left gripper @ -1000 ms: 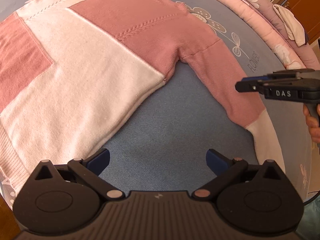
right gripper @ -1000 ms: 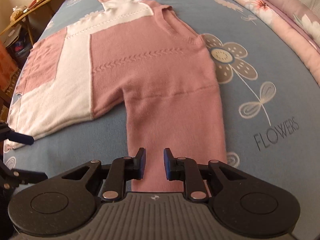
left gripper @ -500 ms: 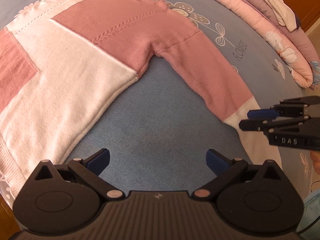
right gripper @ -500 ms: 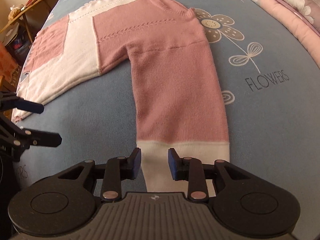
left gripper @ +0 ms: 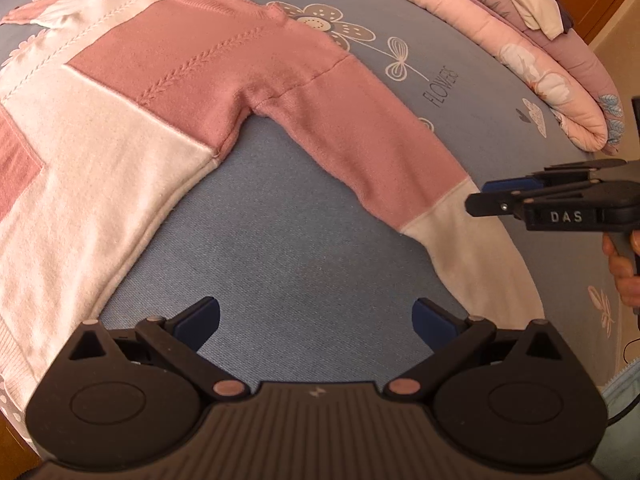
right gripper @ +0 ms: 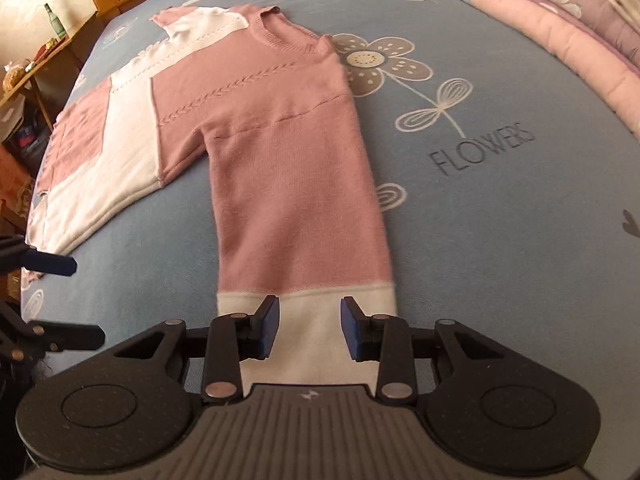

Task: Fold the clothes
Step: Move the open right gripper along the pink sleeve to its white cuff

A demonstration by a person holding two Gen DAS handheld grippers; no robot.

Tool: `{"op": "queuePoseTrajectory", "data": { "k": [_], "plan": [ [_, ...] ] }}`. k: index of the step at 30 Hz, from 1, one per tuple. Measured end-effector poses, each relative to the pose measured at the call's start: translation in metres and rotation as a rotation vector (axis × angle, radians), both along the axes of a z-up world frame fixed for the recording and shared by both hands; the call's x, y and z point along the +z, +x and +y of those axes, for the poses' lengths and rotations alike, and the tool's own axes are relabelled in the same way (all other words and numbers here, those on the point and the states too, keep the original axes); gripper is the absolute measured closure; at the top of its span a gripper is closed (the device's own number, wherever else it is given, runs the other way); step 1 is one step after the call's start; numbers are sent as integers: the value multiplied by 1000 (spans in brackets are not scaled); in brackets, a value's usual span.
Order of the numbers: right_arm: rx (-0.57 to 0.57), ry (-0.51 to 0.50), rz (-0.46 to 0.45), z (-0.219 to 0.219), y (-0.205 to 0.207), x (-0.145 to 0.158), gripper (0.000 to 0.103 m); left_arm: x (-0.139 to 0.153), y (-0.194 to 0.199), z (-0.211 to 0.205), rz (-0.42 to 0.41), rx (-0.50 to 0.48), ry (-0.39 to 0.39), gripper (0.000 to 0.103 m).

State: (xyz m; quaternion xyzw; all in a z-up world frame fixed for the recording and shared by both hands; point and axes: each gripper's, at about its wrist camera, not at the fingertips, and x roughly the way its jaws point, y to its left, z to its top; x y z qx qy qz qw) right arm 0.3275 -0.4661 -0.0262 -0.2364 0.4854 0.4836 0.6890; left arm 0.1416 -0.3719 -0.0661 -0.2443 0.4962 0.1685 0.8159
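**Sleeve cuff lies under the right-hand fingers, sleeve running straight away from them**

Blue bedding printed with flowers (right gripper: 500, 208) is the working surface, with a pink rolled quilt (left gripper: 552, 80) along its far edge.

Start at the right gripper (right gripper: 308, 326): its jaws stand partly apart, a moderate gap between the blue pads (right gripper: 267, 328), and nothing is pinched in them. Seen between the pads is the white cuff (right gripper: 310, 344) of the near sleeve (right gripper: 296, 208); whether the pads touch the knit or hover just above it cannot be told. From the cuff the sleeve's long axis runs directly away from this gripper, up to the shoulder seam, so the fingers straddle the sleeve across its width.

The left gripper (left gripper: 316, 320) is spread wide and empty, over bare blue cloth in the notch between the sleeve and the sweater (left gripper: 120, 128). The white bottom edge of the body lies to its left, the cuff to its right.

Beyond both, the sweater lies flat and face up, neckline at the far end, its other sleeve mostly out of sight.

As a judgement: the right hand is the nearer one to the cuff, and a fold would likely carry that sleeve inward across the body, leftward as its camera sees it.
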Motion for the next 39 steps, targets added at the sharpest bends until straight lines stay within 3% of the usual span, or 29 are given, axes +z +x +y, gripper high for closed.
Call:
{"op": "queuePoseTrajectory", "data": {
  "k": [4,6,7,12,19,26,32,37,39],
  "plan": [
    [71,-99,-36,22,-26,-31,64,0,-5,3,4,21,-8,1],
    [124,-104,-78,22,-38,-28,64,-1,-6,5,5,25,-20,1],
    [146,-100,-54,19,-39,-22,65,-1,-7,6,7,25,-22,1],
    [40,-76,-58,-9,-22,5,65,-8,0,7,16,14,-36,1],
    [9,-209,-1,-40,-17,-22,64,-9,7,-4,-1,-40,-41,1],
    [-12,-242,65,-53,-23,-7,63,-8,0,-10,-24,-69,-53,1],
    [-141,-379,211,-75,-27,-33,62,-5,-10,-12,-53,-83,-66,1],
    [-155,-380,215,-77,-28,-10,63,-5,-17,-11,-64,-78,-67,1],
    [-161,-411,236,-82,-31,-16,63,-6,-18,-10,-65,-70,-69,1]
  ]
}}
